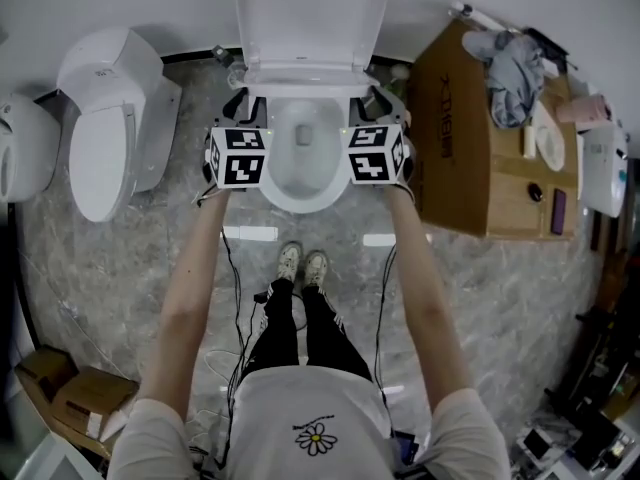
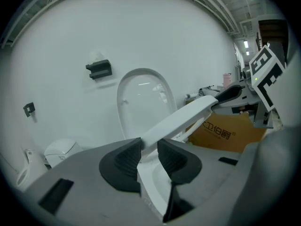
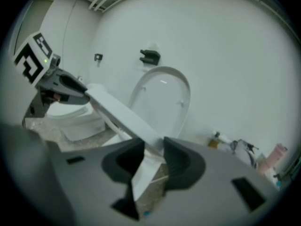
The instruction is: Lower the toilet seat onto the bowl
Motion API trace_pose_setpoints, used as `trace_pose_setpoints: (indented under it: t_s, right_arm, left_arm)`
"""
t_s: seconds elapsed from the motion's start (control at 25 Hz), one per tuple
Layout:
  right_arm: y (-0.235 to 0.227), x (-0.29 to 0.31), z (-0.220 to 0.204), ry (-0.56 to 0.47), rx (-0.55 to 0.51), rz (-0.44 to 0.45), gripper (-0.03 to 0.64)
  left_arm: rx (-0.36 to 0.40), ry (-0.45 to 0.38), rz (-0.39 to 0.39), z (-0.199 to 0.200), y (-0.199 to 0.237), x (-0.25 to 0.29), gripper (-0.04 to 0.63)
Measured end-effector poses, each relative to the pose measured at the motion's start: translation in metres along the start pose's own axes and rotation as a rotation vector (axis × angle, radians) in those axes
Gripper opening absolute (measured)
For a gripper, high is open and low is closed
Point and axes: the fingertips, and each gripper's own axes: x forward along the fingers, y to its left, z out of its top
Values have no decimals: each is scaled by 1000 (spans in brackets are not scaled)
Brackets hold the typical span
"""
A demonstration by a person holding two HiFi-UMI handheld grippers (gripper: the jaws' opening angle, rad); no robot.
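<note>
The white toilet [image 1: 305, 143] stands against the wall with its lid [image 1: 312, 18] upright. The toilet seat [image 1: 300, 205] hangs a little above the bowl rim, held at both sides. My left gripper [image 1: 252, 108] is shut on its left edge, and in the left gripper view the seat [image 2: 188, 114] runs out from between the pads [image 2: 129, 157] towards the right gripper [image 2: 244, 95]. My right gripper [image 1: 372, 106] is shut on the right edge. In the right gripper view the seat [image 3: 117, 112] fills the gap at that gripper [image 3: 154, 149] and reaches across to the left gripper [image 3: 61, 86].
A second white toilet [image 1: 105, 128] stands to the left. A cardboard box [image 1: 480, 158] with cloth and small items on top stands close on the right. The person's feet [image 1: 302, 265] and cables are on the marble floor. More boxes [image 1: 70, 393] sit at bottom left.
</note>
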Motion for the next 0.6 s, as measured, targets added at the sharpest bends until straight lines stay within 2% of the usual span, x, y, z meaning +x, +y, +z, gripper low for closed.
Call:
trace_pose_setpoints:
  t_s: [0.16,0.36,0.6]
  right_arm:
    - [13,-8,-18,56,-5,43,135]
    - [23,-19,-45,141,-46,105,156]
    - [37,-26,-66,190,-65,140,167]
  left_arm:
    - [21,51,-54,-20,-8,-9,140]
    - [10,125,-153,-43,-24,-19,153]
    - [19,172,-199,-68,-34,-27,172]
